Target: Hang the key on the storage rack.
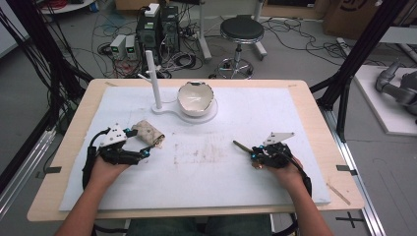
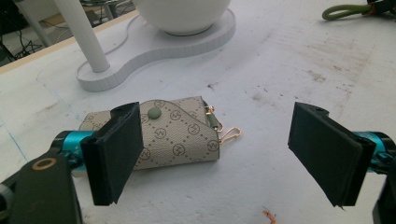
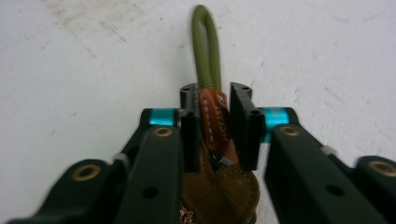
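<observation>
Right claw (image 3: pixel 214 126) clamps strap (image 3: pixel 208 51); pouch (image 2: pixel 175 135) mid-table

tools: black, teal collars, brass screws | grey triangular top plates | black cables | bare forearms

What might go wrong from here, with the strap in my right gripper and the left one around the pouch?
1. The right gripper pinches the brown leather tab of the green loop strap narrowly; it may slip out when lifted.
2. The left gripper stands open, one pad against the patterned pouch; closing might push it sideways.
3. The pouch's gold clasp could snag.
</observation>
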`<state>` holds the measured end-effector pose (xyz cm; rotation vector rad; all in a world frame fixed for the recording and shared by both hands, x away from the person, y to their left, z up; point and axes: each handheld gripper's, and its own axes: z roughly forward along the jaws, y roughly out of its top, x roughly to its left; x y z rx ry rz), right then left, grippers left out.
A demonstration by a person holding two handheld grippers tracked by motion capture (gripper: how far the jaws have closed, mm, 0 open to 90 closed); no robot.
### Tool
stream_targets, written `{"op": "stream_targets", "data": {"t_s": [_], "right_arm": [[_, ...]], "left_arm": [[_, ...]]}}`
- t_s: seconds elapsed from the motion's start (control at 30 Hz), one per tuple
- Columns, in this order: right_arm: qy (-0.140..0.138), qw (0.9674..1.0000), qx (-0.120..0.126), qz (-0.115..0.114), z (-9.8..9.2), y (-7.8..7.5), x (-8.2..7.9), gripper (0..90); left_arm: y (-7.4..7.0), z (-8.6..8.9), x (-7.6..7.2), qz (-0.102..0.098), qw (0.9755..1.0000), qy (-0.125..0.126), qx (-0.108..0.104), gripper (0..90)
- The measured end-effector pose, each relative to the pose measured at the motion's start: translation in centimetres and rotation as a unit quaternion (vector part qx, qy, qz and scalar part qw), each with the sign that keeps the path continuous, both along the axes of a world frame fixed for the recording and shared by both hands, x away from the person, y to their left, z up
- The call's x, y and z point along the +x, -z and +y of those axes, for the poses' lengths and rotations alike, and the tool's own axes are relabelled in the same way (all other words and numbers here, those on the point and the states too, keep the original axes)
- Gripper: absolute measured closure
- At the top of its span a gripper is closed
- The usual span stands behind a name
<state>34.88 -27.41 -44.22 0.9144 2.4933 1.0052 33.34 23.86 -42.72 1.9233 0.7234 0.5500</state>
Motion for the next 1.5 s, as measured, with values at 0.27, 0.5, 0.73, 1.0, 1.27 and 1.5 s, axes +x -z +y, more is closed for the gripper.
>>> {"op": "stream_targets", "data": {"t_s": [0.27,0.5,0.73,1.0,1.27,1.5], "right_arm": [[-0.008,0.9994,-0.001,-0.032,0.2,-0.6,-0.5,80.2],[-0.002,0.9993,0.015,-0.035,0.0,-0.9,-0.6,80.7],[-0.005,0.9991,0.026,-0.034,-0.1,-1.0,-0.6,80.8],[0.009,0.9992,0.022,-0.033,-0.2,-1.0,-0.6,79.8],[0.02,0.9997,0.013,-0.011,-0.1,-0.5,-0.2,65.4],[0.018,0.9998,0.006,0.004,0.2,-0.2,-0.1,61.0]], "left_arm": [[-0.1,0.1,0.1,-0.002,1.0,0.001,0.0,17.9],[-0.1,0.2,0.1,-0.002,1.0,-0.002,-0.006,17.9],[-0.1,0.2,0.1,-0.003,1.0,-0.001,-0.004,17.9],[0.0,0.1,0.1,-0.001,1.0,-0.002,-0.003,17.9],[0.0,0.2,0.1,0.0,1.0,-0.001,0.0,17.9],[0.0,0.2,0.1,0.0,1.0,-0.001,-0.002,17.9]]}}
